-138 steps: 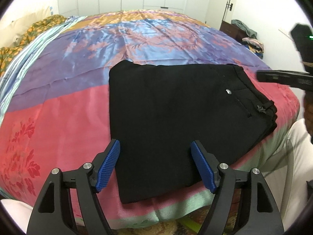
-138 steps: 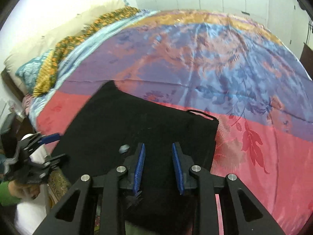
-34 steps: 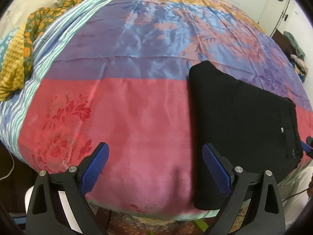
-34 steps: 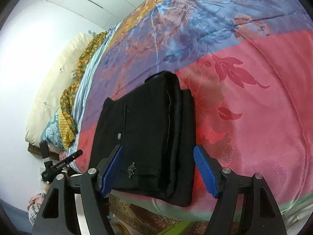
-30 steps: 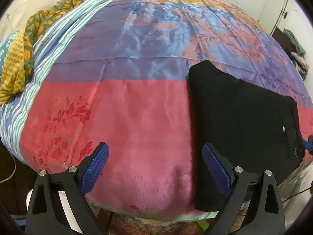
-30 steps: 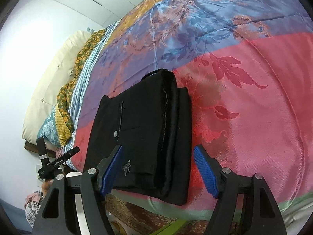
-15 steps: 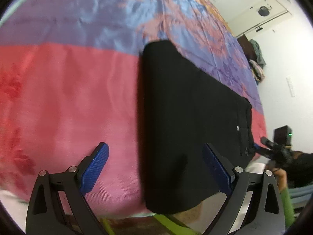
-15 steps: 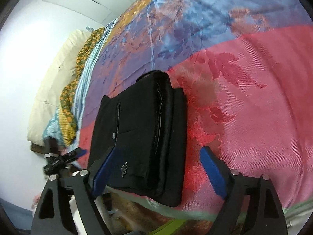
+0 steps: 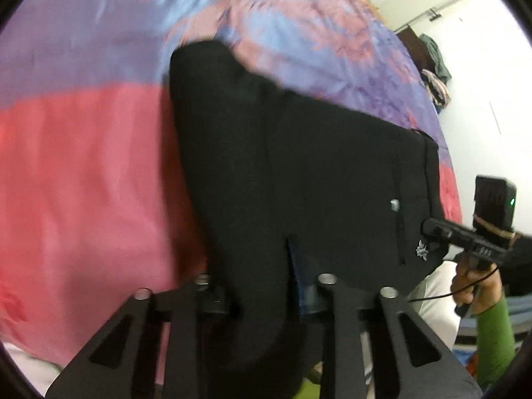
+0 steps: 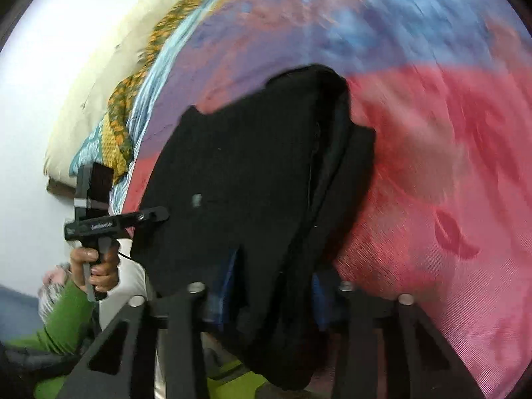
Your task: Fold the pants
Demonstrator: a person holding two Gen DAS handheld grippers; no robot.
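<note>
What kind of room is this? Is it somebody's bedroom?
Most likely a bedroom. The black pants lie on a big bed with a shiny pink, purple and blue bedspread, a cream pillow sits at the far end, and clothes are piled by the wall.

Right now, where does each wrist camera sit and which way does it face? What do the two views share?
Left wrist: sits behind the left gripper at the bed's near edge, facing across the folded black pants and bedspread; the right gripper and right hand show at right.
Right wrist: sits behind the right gripper, facing across the pants toward the pillows; the left gripper and left hand show at left.
Shared: pants, bedspread, both grippers pinching the pants' near edge.
</note>
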